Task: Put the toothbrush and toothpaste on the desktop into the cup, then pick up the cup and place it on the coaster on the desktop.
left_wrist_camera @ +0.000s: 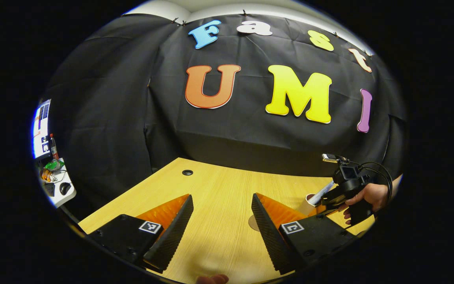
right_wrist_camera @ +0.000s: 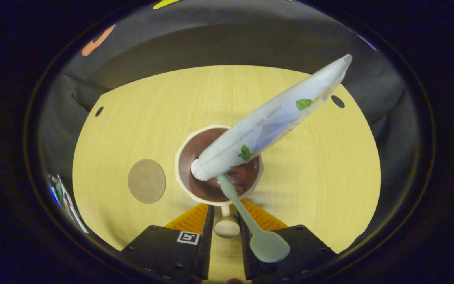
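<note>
In the right gripper view a cream cup [right_wrist_camera: 183, 178] with a brown inside stands on the wooden desk. A white toothpaste tube [right_wrist_camera: 274, 118] leans out of it to the upper right. A pale green toothbrush [right_wrist_camera: 246, 221] also stands in it, its broad end over my right finger. My right gripper [right_wrist_camera: 226, 209] is shut on the cup's handle [right_wrist_camera: 227, 228]. The round tan coaster [right_wrist_camera: 146, 180] lies just left of the cup. In the left gripper view my left gripper [left_wrist_camera: 221, 232] hangs open over bare desk, the coaster [left_wrist_camera: 253, 223] beside its right finger, with the cup [left_wrist_camera: 307, 204] and right gripper [left_wrist_camera: 325, 202] farther right.
The desk has cable holes at its back corners [right_wrist_camera: 337, 101] [right_wrist_camera: 99, 111] [left_wrist_camera: 187, 172]. A hand [left_wrist_camera: 371, 195] holds the right gripper at the desk's right side. A cluttered white side table [left_wrist_camera: 57, 185] stands far left beyond the desk's edge.
</note>
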Available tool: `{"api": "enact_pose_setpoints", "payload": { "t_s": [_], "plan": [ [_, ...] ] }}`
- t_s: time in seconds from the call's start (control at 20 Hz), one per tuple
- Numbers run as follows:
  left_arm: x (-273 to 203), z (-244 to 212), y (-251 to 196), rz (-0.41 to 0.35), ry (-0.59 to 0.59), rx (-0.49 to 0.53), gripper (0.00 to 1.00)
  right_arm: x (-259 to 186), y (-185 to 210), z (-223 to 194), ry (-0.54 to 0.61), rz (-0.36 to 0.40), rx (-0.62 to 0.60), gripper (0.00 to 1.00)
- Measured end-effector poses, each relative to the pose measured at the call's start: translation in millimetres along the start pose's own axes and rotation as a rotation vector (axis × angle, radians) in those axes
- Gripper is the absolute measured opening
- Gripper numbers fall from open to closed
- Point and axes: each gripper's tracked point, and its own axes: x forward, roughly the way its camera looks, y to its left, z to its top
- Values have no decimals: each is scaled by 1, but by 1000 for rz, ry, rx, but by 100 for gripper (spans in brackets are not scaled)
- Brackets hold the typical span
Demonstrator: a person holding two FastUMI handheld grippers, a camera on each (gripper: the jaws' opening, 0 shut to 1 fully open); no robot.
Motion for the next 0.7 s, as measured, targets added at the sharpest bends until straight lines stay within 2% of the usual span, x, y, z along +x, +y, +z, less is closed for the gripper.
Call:
{"api": "enact_pose_setpoints", "payload": {
  "t_s": [0.35, 0.4, 0.45, 0.5, 0.55, 0.6, 0.7],
  "plan": [
    [-9, -4, 6, 16, 10, -13, 94, 0, 1, 3, -9, -34, -62, 20],
    [-10, -3, 7, 15, 7, -11, 94, 0, 2, 3, -11, -37, -67, 14],
    [-11, -3, 7, 15, 4, -8, 94, -1, 2, 4, -16, -41, -74, 14],
    [-13, -2, 8, 14, 2, -4, 94, 1, 1, 5, -21, -41, -86, 7],
    [-15, -2, 8, 14, 0, -1, 94, -2, 1, 4, -21, -37, -89, 7],
    [-16, -1, 9, 14, -1, -1, 94, -1, 1, 4, -25, -33, -105, 2],
    [-18, -4, 12, 18, 3, 0, 94, -2, -1, 4, -29, -29, -126, 2]
  ]
}}
